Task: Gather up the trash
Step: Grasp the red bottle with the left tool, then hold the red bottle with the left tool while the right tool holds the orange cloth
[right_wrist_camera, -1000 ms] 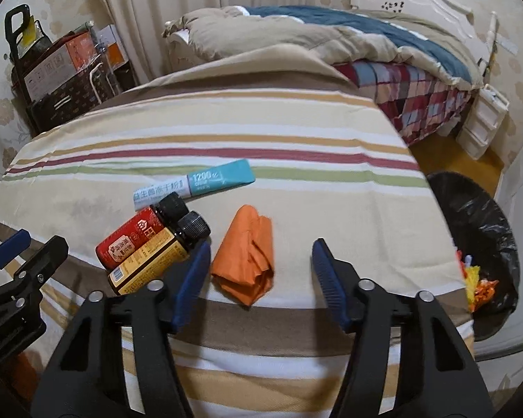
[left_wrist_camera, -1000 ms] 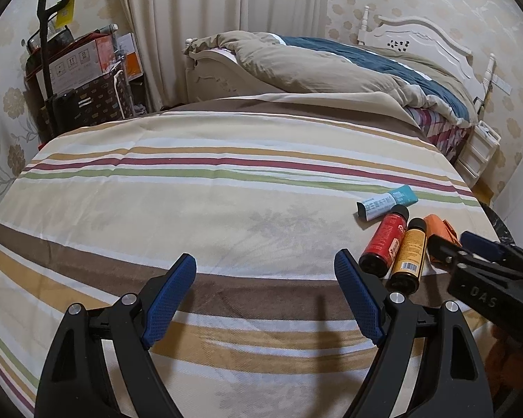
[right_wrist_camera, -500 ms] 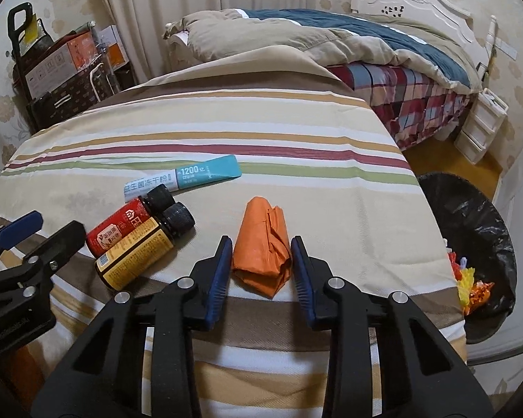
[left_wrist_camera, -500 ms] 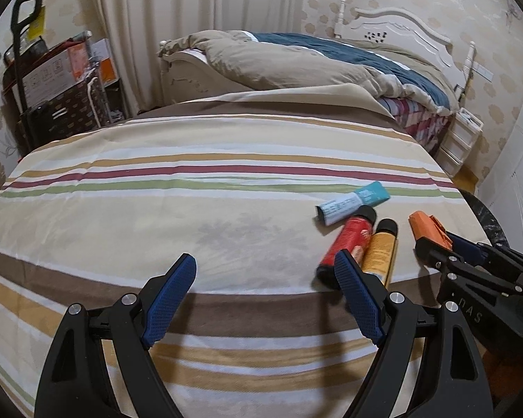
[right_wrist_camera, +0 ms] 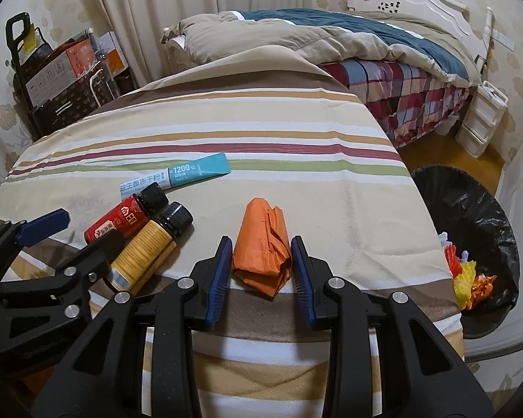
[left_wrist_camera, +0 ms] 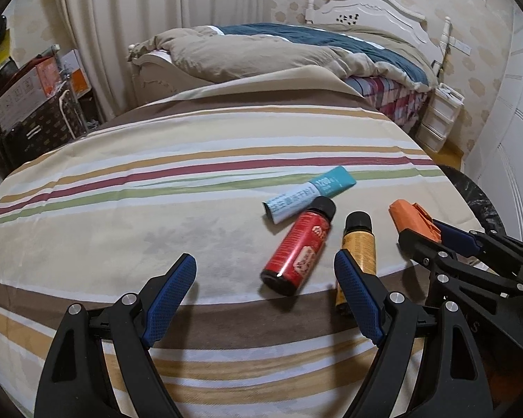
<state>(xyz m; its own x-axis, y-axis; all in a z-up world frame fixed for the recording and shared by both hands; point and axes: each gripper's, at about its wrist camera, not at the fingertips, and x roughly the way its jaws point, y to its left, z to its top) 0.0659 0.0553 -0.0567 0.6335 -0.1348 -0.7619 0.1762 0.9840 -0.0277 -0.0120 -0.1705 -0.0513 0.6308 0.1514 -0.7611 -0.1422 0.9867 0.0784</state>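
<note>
- Clamping the orange wrapper (right_wrist_camera: 263, 244) on the striped desk (right_wrist_camera: 226, 132), right claw (right_wrist_camera: 261, 271); a second ago its jaws stood apart.
- Left claw (left_wrist_camera: 265, 289): wide, empty, shifted toward the red bottle (left_wrist_camera: 298, 247).

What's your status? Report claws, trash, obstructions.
Right claw shut on orange wad. Left claw open, over red bottle. Bin at right, path clear.

— Room on the left?
— Plenty, the striped tabletop (left_wrist_camera: 129, 216) lies bare there. On the right, two bottles (left_wrist_camera: 298, 249) and a sachet (left_wrist_camera: 308, 193) crowd the left gripper (left_wrist_camera: 265, 273).
</note>
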